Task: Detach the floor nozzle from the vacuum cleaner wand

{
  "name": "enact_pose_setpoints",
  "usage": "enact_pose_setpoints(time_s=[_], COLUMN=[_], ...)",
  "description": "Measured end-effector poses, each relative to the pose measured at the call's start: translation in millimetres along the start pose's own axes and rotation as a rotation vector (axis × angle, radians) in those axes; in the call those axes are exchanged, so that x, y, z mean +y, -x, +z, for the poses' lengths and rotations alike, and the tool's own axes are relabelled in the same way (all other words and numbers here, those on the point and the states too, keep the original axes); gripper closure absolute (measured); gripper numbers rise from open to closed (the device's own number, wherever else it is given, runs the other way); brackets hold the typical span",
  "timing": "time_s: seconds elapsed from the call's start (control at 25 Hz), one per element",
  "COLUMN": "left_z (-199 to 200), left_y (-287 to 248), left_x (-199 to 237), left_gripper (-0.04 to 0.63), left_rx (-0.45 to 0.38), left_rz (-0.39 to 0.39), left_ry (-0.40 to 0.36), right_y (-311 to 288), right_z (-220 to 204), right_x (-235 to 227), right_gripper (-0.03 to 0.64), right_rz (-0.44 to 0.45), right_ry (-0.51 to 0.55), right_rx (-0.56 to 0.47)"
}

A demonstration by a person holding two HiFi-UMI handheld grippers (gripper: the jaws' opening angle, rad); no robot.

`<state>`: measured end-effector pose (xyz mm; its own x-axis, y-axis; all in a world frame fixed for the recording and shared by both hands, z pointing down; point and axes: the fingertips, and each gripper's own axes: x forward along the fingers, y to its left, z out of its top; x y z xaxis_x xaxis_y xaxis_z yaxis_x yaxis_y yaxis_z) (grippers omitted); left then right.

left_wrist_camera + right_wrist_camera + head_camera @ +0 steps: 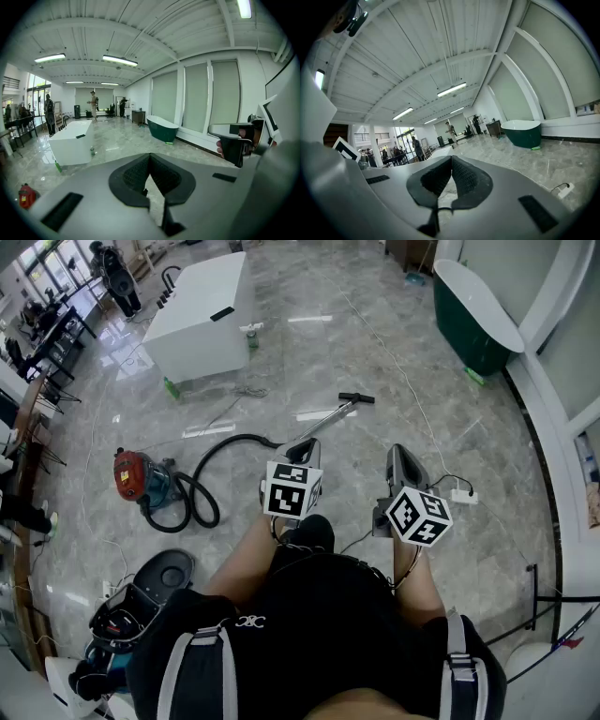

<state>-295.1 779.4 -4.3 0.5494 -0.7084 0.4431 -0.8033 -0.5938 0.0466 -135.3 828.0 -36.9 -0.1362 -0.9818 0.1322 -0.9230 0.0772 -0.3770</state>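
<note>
Head view: silver wand (330, 418), black floor nozzle (356, 397) at tip

No readable text or labels.

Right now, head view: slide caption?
Shut, empty left gripper and right gripper; wand with floor nozzle lies ahead.

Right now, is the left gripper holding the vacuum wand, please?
No: the left gripper is shut on nothing, and the wand lies on the floor beyond it.
</note>
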Motion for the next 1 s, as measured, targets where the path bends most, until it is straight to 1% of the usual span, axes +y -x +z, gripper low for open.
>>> enact_pose_setpoints(time_s=[0.2,0.36,0.56,0.68,0.84,0.92,1.0], left_z=[-7.7,-4.9,16.3,29.3,46.4,60.8,76.4], left_y=[-20.1,-44.7,-85.7,-113.9,-155.1,-176.3,-200.7], left_x=[16.8,32.2,71.4,92.8,128.7,144.7,159.5], left_gripper=[0.588,0.589,0.588,0.589,0.588,0.588,0.588], left_rx=[0.018,0.023,0.013,0.016,0.04,0.044,0.044], left_rz=[0.018,0.025,0.052,0.056,0.061,0.064,0.06], left_ry=[0.014,0.015,0.025,0.029,0.033,0.029,0.02], right_y=[-20.3,-51.4,-110.2,-148.1,-204.2,-233.5,-262.8], right_z=[-6.8,-8.2,4.4,16.2,19.8,29.9,45.9], right_x=[-6.8,-15.7,-14.1,-17.8,-17.2,-20.1,-27.0], right_gripper=[0.601,0.601,0.601,0.601,0.601,0.601,0.601], right_rz=[0.0,0.003,0.045,0.052,0.065,0.063,0.042], right_ry=[-0.002,-0.004,0.013,0.019,0.038,0.038,0.036], right_rx=[0.023,0.04,0.044,0.035,0.07,0.072,0.055])
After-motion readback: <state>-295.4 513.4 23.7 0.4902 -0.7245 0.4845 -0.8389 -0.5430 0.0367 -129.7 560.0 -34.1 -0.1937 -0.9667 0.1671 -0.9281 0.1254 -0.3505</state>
